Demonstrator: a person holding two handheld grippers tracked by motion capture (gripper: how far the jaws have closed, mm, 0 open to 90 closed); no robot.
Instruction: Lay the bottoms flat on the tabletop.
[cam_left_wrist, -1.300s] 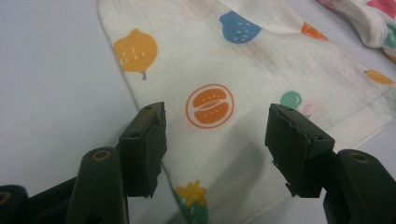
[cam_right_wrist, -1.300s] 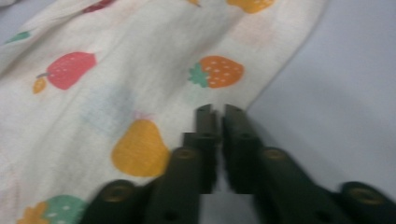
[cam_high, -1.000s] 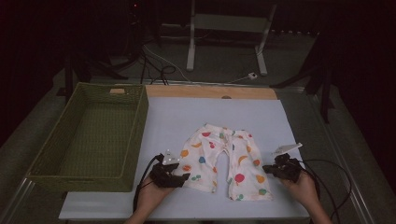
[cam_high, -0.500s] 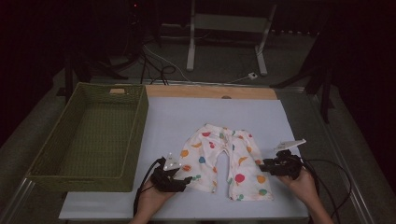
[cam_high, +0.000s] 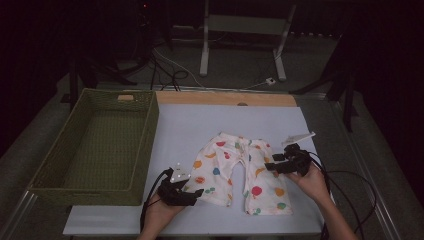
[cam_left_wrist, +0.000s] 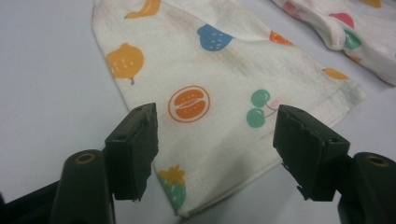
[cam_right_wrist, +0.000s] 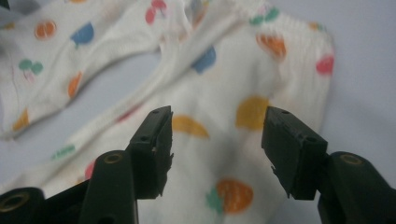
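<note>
- On the pale blue table sheet (cam_high: 200, 125), near its front edge, lie small white trousers (cam_high: 240, 170) printed with coloured fruit, spread flat, waist toward the far side, both legs pointing at the person.
- Trouser legs are split apart with bare sheet between them; leg at the left of the high view ends near the left gripper, the other leg near the right gripper.
- Left gripper (cam_high: 192, 192) sits low at the hem corner of its leg; the left gripper view has the jaws well apart, the cloth (cam_left_wrist: 219, 93) lying under and between them, pads not pressing it, nothing held. Jaws have just been opening a bit further.
- Right gripper (cam_high: 272, 165) is at the outer side of the other leg, about mid-length; the right gripper view shows the jaws spread wide above the cloth (cam_right_wrist: 224, 140), clear of it, nothing gripped. Jaws have just been opening from closed.
- Each gripper is held by a hand: left hand (cam_high: 160, 215), right hand (cam_high: 312, 182), black cables trailing off toward the table's front.
- Green woven basket (cam_high: 90, 175) stands at the left side of the table, just beside the sheet, well apart from the trousers.
- Wooden strip (cam_high: 225, 98) runs along the sheet's far edge.
- Beyond the table: dark floor, a metal stand (cam_high: 245, 30), loose cables.
</note>
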